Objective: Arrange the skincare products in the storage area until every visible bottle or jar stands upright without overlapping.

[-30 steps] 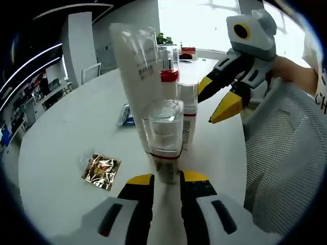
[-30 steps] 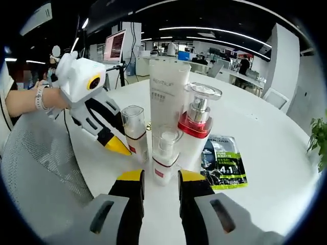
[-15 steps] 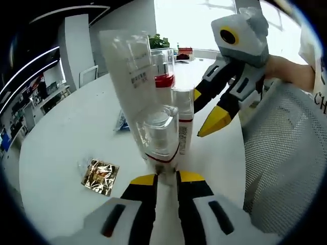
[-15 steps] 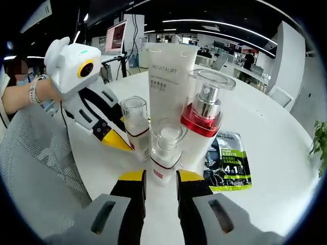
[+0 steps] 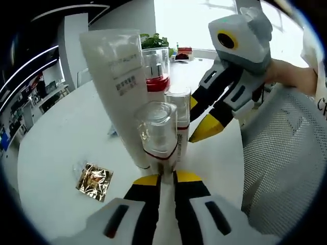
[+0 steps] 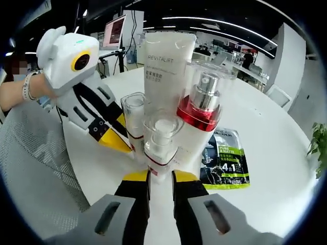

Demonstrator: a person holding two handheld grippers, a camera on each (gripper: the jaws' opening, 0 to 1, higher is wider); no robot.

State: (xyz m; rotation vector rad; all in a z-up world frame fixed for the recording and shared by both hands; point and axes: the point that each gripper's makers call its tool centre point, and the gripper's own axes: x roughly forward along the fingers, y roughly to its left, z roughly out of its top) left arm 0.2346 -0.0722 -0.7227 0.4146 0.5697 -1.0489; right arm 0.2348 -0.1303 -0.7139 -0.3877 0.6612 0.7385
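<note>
Left hand-held gripper [image 5: 166, 178] narrow on small bottle [image 5: 159, 133] at twelve o'clock, steadying it upright; right hand-held gripper [image 6: 160, 175] likewise on its bottle [image 6: 159, 144].

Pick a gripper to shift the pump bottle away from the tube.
Right, probably. The right gripper sits just in front of the pump bottle. From the left gripper, the tube partly blocks that bottle.

- Straight ahead of the right gripper [image 6: 161, 177], a tight cluster of bottles [image 6: 159, 143] blocks passage.
- Left gripper [image 6: 115, 140] crowds its left.
- Bare table [image 6: 276, 153] lies open rightward beyond the sachet [image 6: 225, 163].
</note>
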